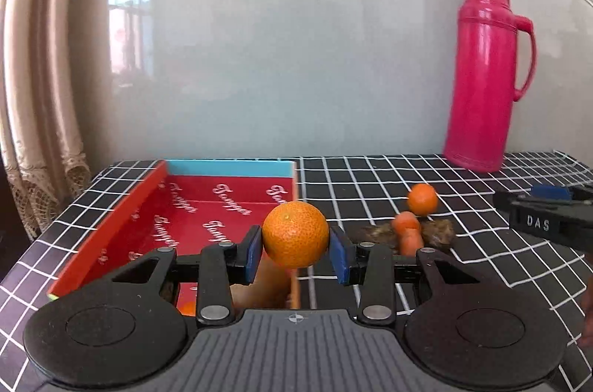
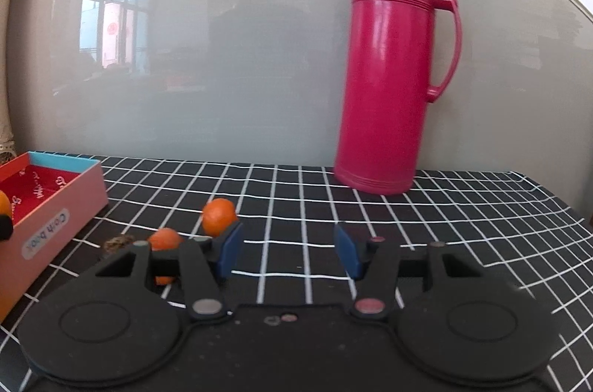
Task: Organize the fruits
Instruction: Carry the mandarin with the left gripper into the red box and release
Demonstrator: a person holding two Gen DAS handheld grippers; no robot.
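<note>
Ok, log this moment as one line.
left tool: shut on orange, above red box edge | right tool: open, empty | loose oranges on table

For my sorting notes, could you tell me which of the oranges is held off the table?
The large orange, clamped between the left tongs at the red box's edge; the smaller orange sits on the checked cloth.

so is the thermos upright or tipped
Upright. The thermos stands on its base on the checked cloth, lid on top, against the wall.
</note>
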